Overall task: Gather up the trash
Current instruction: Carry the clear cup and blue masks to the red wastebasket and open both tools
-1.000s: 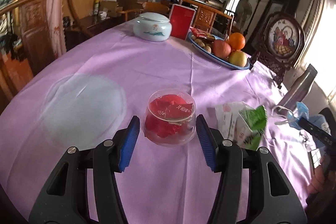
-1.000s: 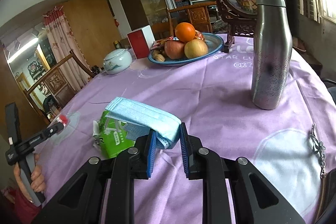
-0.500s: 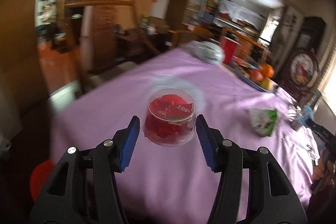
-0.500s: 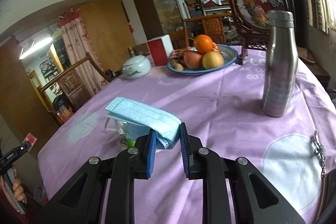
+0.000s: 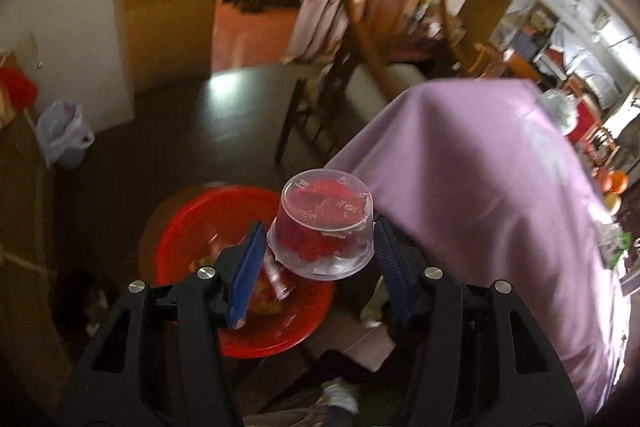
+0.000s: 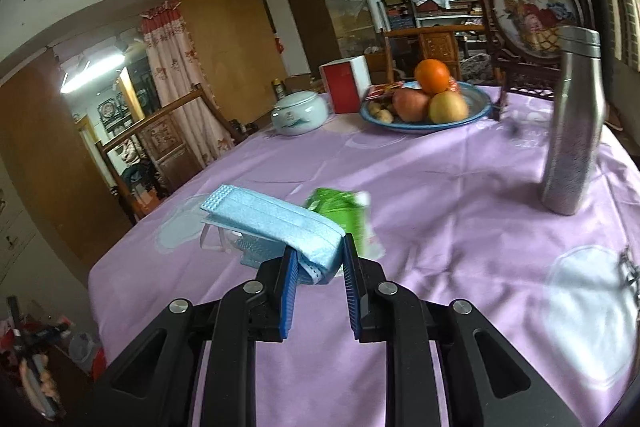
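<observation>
My left gripper [image 5: 318, 227] is shut on a clear plastic cup [image 5: 324, 211] stuffed with red wrapper. The cup lies tilted between the blue pads, its base towards the camera. It hangs off the table edge, above a red basin [image 5: 188, 223] on the floor that has some scraps in it. In the right wrist view my right gripper [image 6: 320, 251] is shut on a folded light-blue face mask [image 6: 272, 223], held above the purple tablecloth [image 6: 440, 211]. A green packet [image 6: 340, 207] lies on the cloth just behind the mask.
The table holds a steel bottle [image 6: 576, 131], a blue fruit plate [image 6: 476, 113], a white lidded jar [image 6: 298, 113] and a red box [image 6: 346, 87]. A wooden chair [image 5: 360, 39] stands by the table. A bin lined with a white bag [image 5: 64, 135] sits near the wall.
The left gripper has swung off the table to the left and tipped downward, carrying the cup over the red basin. The right gripper with the mask has shifted slightly over the table.
</observation>
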